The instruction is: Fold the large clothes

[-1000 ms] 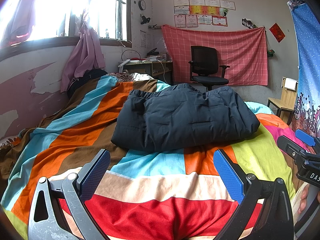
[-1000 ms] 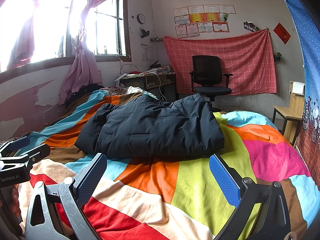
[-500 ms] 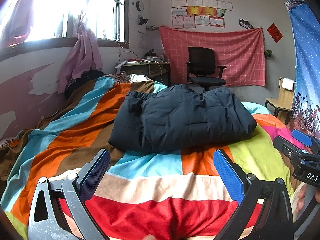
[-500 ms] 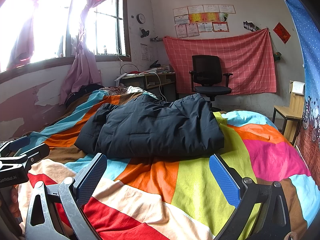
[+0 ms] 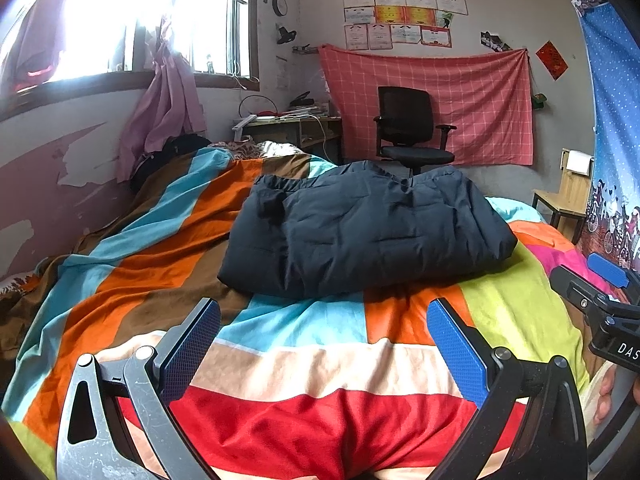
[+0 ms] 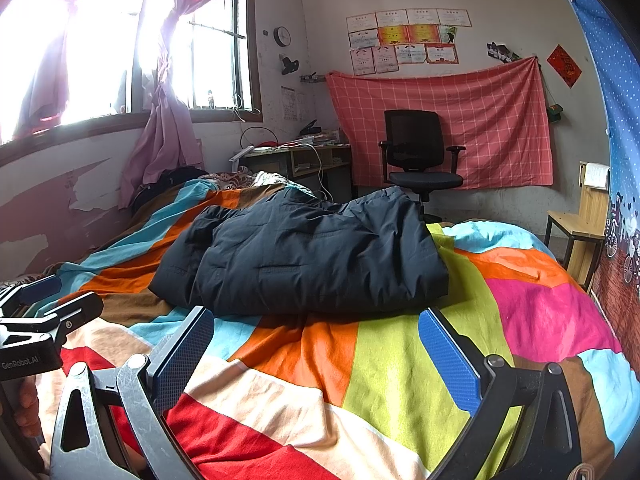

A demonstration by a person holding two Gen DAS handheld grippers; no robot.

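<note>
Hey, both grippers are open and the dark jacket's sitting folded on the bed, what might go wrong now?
The puffy navy jacket looks loosely bundled, so its fold may spring open if nudged. The left hand-held gripper and right hand-held gripper hover close over the striped bedspread; closing low might pinch it instead of the jacket.

Both wrist cameras sit low at the near edge of the striped bedspread [image 5: 312, 352], side by side, facing the far wall. Both views share the dark padded jacket [image 5: 360, 232] [image 6: 304, 256] and office chair [image 6: 420, 152].
</note>
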